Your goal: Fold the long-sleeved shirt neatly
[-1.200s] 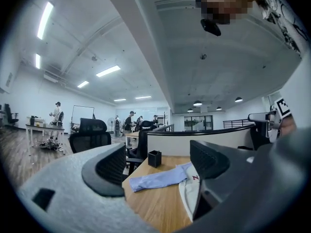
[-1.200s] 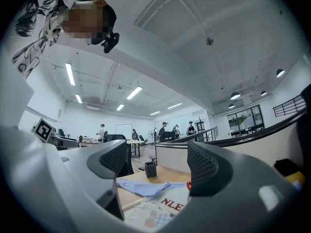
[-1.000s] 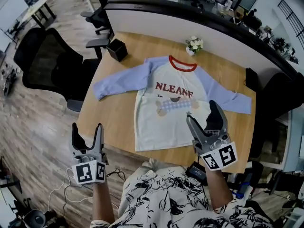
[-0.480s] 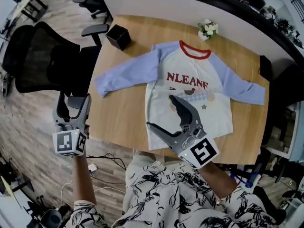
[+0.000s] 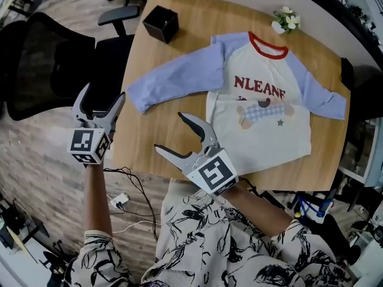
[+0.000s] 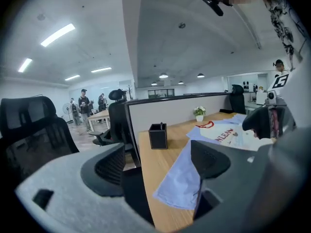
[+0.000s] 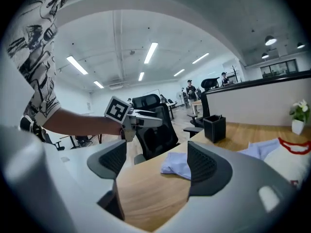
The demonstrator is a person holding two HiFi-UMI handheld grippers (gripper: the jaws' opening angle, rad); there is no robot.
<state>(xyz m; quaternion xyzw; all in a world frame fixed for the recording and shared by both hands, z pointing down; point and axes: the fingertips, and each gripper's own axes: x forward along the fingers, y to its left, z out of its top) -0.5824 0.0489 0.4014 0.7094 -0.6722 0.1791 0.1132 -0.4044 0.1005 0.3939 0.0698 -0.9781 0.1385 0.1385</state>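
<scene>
The long-sleeved shirt [image 5: 263, 118] lies flat and face up on the wooden table [image 5: 161, 130]: white body, red collar, pale blue sleeves spread to both sides. Its left sleeve cuff [image 5: 139, 103] rests near the table's left edge; I also see the cuff [image 6: 180, 183] between the left jaws, farther off, and the cuff [image 7: 177, 164] ahead of the right jaws. My left gripper [image 5: 102, 94] is open, just off the table's left edge beside that cuff. My right gripper [image 5: 170, 132] is open above bare wood at the front left, between cuff and hem, holding nothing.
A black pen holder [image 5: 160, 24] stands at the table's back left corner and a small pot of white flowers [image 5: 286, 20] behind the collar. A black office chair [image 5: 42, 64] sits left of the table. Cables [image 5: 128, 184] lie on the floor below.
My right gripper has swung left, from over the shirt's hem to the bare wood near the left cuff. My left gripper has risen toward the table's left edge.
</scene>
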